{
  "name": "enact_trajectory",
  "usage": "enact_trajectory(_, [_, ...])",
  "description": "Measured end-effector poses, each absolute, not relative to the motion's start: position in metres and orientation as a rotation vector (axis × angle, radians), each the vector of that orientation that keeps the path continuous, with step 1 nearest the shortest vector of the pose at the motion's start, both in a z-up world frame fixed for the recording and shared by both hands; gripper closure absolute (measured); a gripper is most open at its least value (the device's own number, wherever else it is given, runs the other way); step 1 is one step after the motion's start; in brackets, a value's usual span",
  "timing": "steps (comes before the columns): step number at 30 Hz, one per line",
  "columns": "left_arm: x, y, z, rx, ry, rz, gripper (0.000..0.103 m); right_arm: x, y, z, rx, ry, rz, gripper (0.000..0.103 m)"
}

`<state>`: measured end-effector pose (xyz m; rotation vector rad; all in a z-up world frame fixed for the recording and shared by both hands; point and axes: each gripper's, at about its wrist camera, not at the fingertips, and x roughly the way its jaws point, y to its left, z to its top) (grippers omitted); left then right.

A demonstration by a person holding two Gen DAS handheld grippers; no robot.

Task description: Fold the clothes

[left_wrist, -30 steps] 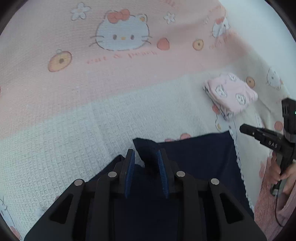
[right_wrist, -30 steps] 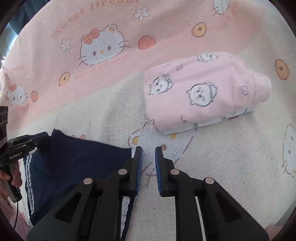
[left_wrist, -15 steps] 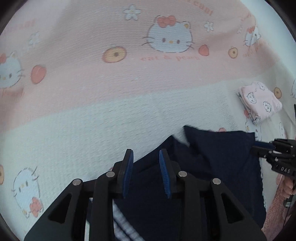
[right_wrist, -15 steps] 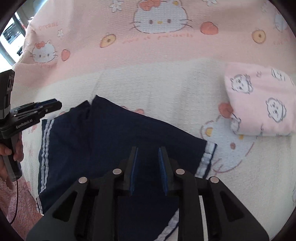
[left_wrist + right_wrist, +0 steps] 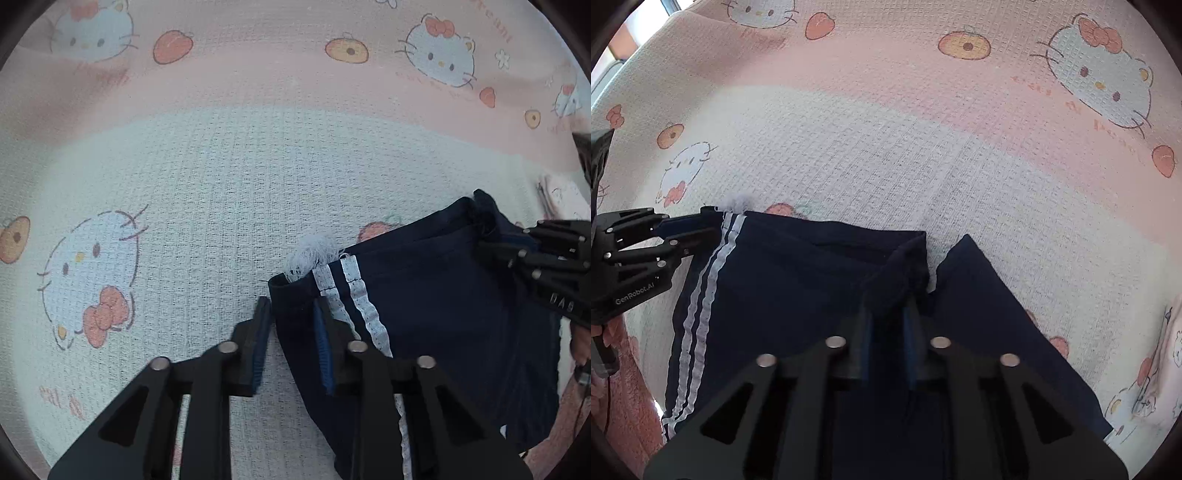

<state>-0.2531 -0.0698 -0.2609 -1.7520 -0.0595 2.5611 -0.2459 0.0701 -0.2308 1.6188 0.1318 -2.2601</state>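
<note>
Dark shorts (image 5: 798, 295) spread flat on the blanket (image 5: 886, 147), not yet folded; left gripper (image 5: 291, 332) just closed, pinching the striped waistband corner; right gripper (image 5: 888, 336) just closed, pinching the opposite corner; every fold still ahead.

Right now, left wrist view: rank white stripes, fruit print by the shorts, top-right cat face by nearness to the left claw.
Left claw has just closed further on the navy shorts.
1. White stripes, beside it.
2. Fruit print, above shorts.
3. Cat face, top right.
</note>
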Motion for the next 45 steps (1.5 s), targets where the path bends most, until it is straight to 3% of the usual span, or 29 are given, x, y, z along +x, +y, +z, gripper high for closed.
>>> enact_trajectory(5, [-0.248, -0.097, -0.255, -1.727, -0.152, 2.582, 0.095, -0.256, 0.096, -0.223, 1.588, -0.02, -2.278, 0.098])
enact_trajectory(11, [-0.246, -0.108, -0.262, -1.752, -0.134, 2.589, 0.095, -0.27, 0.097, -0.238, 1.646, -0.108, -2.268, 0.097])
enact_trajectory(14, [-0.245, -0.114, -0.262, -1.759, -0.15, 2.578, 0.094, -0.274, 0.111, -0.239, 1.66, -0.24, -2.251, 0.088])
enact_trajectory(15, [-0.244, -0.117, -0.26, -1.766, -0.155, 2.583, 0.093, -0.274, 0.116, -0.236, 1.66, -0.289, -2.251, 0.079])
enact_trajectory(18, [-0.24, -0.126, -0.253, -1.784, -0.142, 2.635, 0.09, -0.268, 0.13, -0.217, 1.6, -0.387, -2.299, 0.073])
enact_trajectory(21, [-0.234, -0.13, -0.239, -1.757, -0.074, 2.755, 0.09, -0.256, 0.135, -0.194, 1.523, -0.322, -2.373, 0.061])
enact_trajectory(26, [-0.228, -0.099, -0.224, -1.624, -0.084, 2.667, 0.09, -0.248, 0.109, -0.195, 1.556, -0.084, -2.323, 0.06])
enact_trajectory(29, [-0.23, -0.072, -0.238, -1.653, 0.024, 2.574, 0.09, -0.245, 0.089, -0.211, 1.615, 0.05, -2.268, 0.062])
enact_trajectory(32, [-0.231, -0.063, -0.252, -1.736, 0.136, 2.541, 0.089, -0.246, 0.088, -0.217, 1.628, 0.031, -2.291, 0.061])
enact_trajectory(37, [-0.226, -0.079, -0.247, -1.808, 0.108, 2.562, 0.087, -0.245, 0.119, -0.198, 1.61, -0.073, -2.435, 0.061])
enact_trajectory(45, [-0.222, -0.058, -0.236, -1.691, 0.111, 2.57, 0.087, -0.251, 0.093, -0.214, 1.651, 0.086, -2.32, 0.061])
